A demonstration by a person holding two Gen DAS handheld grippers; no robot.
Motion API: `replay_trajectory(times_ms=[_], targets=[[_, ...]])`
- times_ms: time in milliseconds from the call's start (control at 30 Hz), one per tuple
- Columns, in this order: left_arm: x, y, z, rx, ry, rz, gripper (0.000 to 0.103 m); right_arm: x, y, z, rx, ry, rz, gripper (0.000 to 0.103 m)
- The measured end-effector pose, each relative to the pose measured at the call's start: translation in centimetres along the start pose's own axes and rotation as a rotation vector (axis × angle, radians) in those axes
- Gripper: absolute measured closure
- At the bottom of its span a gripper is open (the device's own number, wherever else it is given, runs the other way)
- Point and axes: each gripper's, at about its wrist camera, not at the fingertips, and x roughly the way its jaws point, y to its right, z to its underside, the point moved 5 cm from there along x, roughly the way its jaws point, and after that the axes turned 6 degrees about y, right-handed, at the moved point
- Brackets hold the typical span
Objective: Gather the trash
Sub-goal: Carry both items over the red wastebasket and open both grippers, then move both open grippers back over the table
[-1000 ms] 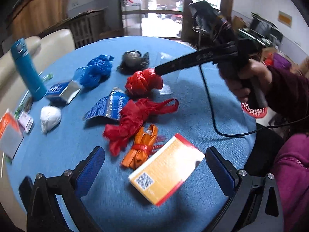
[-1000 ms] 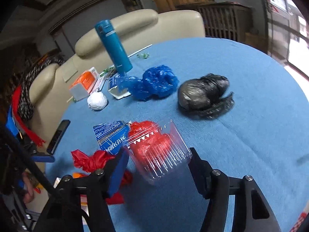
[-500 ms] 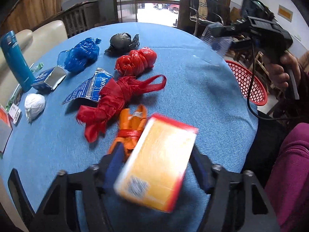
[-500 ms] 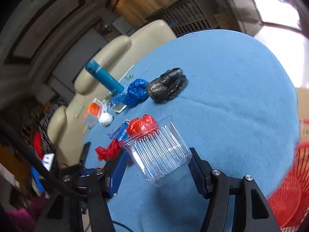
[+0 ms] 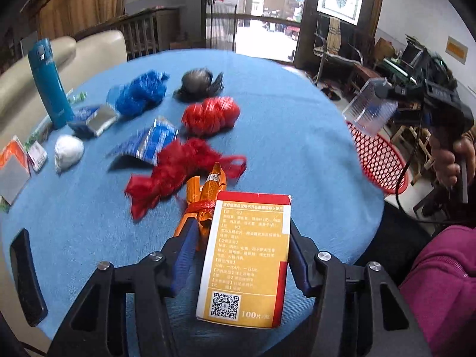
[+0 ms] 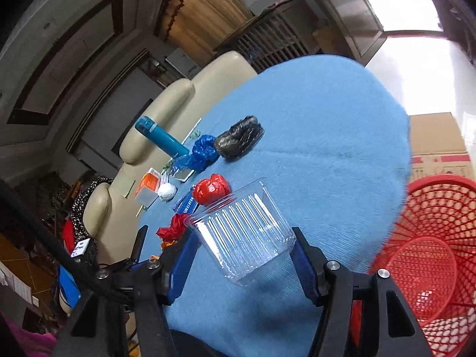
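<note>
My left gripper (image 5: 242,233) has its jaws closing on a yellow and red cardboard box (image 5: 250,255), which the blue pads press from both sides just above the blue table (image 5: 297,125). Behind the box lie an orange wrapper (image 5: 205,190) and a knotted red bag (image 5: 178,172). My right gripper (image 6: 244,238) is shut on a clear ribbed plastic tub (image 6: 247,232), carried at the table's right edge next to a red mesh basket (image 6: 431,238). The left wrist view shows that tub (image 5: 369,110) over the basket (image 5: 377,154).
More litter lies on the table: a red bag ball (image 5: 211,114), a black bag (image 5: 197,84), a blue bag (image 5: 139,92), a blue foil packet (image 5: 154,145) and a white wad (image 5: 68,151). A teal bottle (image 5: 49,83) stands far left. A black handset (image 5: 25,273) lies near left.
The left gripper has closed on the yellow box and raised it off the table. The right gripper has swung the clear tub from over the table to beside the red basket.
</note>
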Motion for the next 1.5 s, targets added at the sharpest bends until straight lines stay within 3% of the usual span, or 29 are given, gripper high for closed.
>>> replay_trajectory(times_ms=[300, 500, 600, 767, 933, 1033, 1100, 1367, 1500], targets=[[-2.1, 4.8, -7.8, 0.061, 0.119, 0.025, 0.045, -7.0, 3.1, -2.1, 0.032, 0.156, 0.055, 0.038], [-1.2, 11.4, -13.4, 0.131, 0.159, 0.1, 0.045, -11.9, 6.6, -3.6, 0.085, 0.272, 0.134, 0.038], [0.9, 15.7, -15.2, 0.164, 0.136, 0.157, 0.045, -13.4, 9.4, -3.5, 0.131, 0.296, 0.193, 0.038], [5.9, 21.3, -15.5, 0.221, 0.046, 0.208, 0.044, -14.6, 13.8, -2.4, 0.232, 0.289, 0.226, 0.036], [10.1, 24.7, -15.0, 0.213, -0.032, 0.248, 0.042, -14.8, 16.9, -1.4, 0.318, 0.257, 0.192, 0.034], [11.9, 25.4, -14.7, 0.204, -0.076, 0.249, 0.04, -15.3, 17.8, -0.9, 0.358, 0.276, 0.189, 0.024], [12.1, 25.1, -14.6, 0.208, -0.078, 0.231, 0.04, -15.7, 18.0, -1.0, 0.359, 0.295, 0.183, 0.024], [8.6, 21.9, -14.4, 0.144, -0.036, 0.221, 0.039, -15.4, 17.2, -1.0, 0.346, 0.296, 0.181, 0.024], [6.8, 18.9, -11.8, 0.133, -0.023, 0.148, 0.039, -14.7, 15.4, -1.5, 0.294, 0.28, 0.172, 0.024]])
